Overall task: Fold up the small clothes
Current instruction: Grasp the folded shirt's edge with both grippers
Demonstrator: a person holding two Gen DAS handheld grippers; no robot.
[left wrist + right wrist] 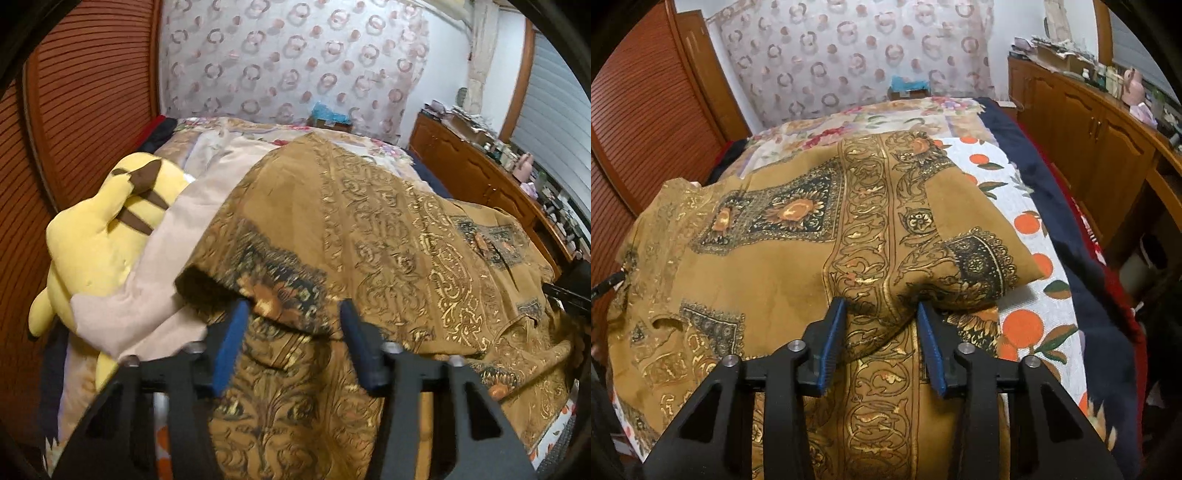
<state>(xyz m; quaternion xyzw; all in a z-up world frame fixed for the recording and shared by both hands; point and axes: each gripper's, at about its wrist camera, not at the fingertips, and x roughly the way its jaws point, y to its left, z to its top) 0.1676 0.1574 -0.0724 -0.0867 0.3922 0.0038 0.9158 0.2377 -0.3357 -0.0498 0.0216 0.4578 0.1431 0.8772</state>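
Observation:
A mustard-brown garment with gold scrollwork and dark sunflower panels (369, 221) lies spread on the bed; it also fills the right wrist view (768, 266). Its near hem is folded back over itself. My left gripper (293, 314) is open, its blue pads on either side of the folded hem, which drapes between them. My right gripper (881, 308) is open too, its pads on either side of a raised fold at the garment's right edge. The right gripper's tip shows at the far right of the left wrist view (565, 291).
A yellow plush toy (99, 229) and a beige blanket (177, 266) lie to the left. An orange-print sheet (1027, 229) and dark quilt (1071, 258) lie to the right. Wooden cabinets with clutter (1100, 140) line the right wall; a louvred wardrobe (85, 96) stands left.

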